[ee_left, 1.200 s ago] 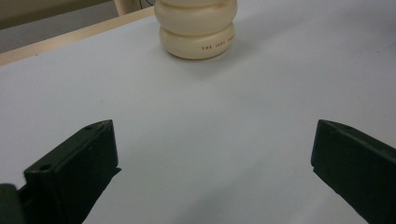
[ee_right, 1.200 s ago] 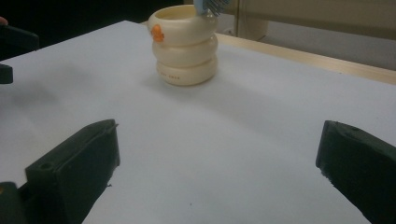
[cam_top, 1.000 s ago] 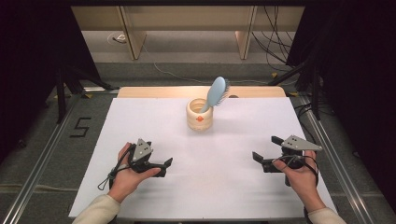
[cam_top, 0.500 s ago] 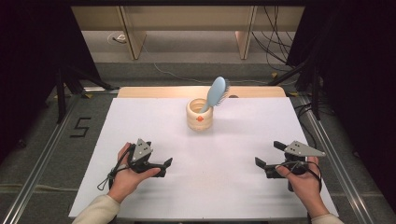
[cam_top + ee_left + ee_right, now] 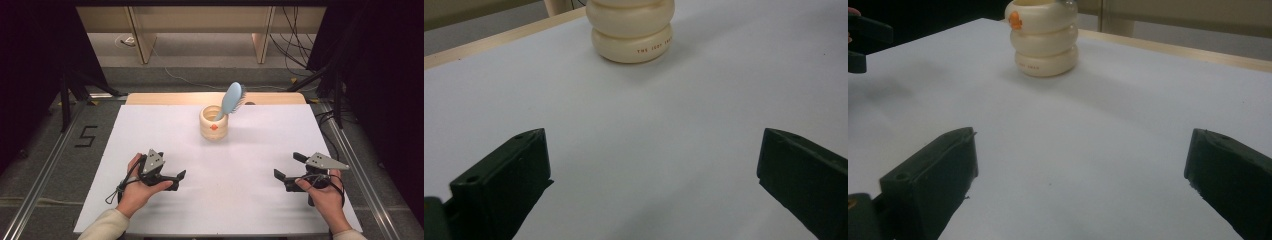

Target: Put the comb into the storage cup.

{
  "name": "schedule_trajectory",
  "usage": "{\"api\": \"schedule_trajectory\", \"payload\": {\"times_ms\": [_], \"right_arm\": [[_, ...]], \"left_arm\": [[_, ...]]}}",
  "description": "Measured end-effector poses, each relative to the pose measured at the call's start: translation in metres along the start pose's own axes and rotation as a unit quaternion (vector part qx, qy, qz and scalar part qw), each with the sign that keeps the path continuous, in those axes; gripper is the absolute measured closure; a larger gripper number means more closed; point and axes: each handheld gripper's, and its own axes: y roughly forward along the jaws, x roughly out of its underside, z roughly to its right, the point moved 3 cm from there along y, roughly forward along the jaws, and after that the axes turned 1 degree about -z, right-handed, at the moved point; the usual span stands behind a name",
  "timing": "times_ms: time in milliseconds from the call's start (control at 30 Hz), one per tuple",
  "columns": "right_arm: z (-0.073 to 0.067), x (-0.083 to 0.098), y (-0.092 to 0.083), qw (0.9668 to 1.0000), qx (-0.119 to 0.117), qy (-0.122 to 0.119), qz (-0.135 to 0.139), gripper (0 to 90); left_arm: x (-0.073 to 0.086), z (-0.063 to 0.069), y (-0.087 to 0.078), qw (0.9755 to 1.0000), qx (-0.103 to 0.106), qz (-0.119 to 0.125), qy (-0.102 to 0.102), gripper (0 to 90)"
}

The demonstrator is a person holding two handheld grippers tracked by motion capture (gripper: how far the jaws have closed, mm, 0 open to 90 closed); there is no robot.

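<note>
white sheet covering a wooden desk [image 5: 150, 125], grey floor around it, dark curtains at both sides, pale shelving and loose cables behind.

item 1, left: floor marking "5" [image 5: 86, 136] beside the desk's left edge.

item 2: left gripper [image 5: 176, 179], held in the person's left hand [image 5: 134, 187] low over the near left of the desk, jaws spread wide and empty; well apart from the holder.

item 3, centre: cream ringed holder [image 5: 214, 125], upright near the far edge, small orange mark on its front, tiny lettering on its base ring [image 5: 651, 50].

item 4: blue hairbrush [image 5: 231, 99], handle down inside the holder, head leaning up and to the right above the rim.

item 5, right: right gripper [image 5: 289, 168], held in the right hand [image 5: 325, 197] at the near right, jaws likewise apart with nothing between them.

status: judged a ready stance, reach not yet begun. next move likely calls for one gripper to travel forward to the brush head or upper handle, close on it and lift straight up, the other perhaps steadying the holder against tipping.
</note>
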Motion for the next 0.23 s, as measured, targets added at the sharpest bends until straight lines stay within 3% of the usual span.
{"api": "schedule_trajectory", "payload": {"times_ms": [233], "right_arm": [[0.0007, -0.0010, -0.0009, 1.0000, 0.003, 0.003, 0.004, 1.7]], "left_arm": [[-0.0008, -0.0004, -0.0006, 1.0000, -0.001, 0.002, -0.001, 0.2]]}}
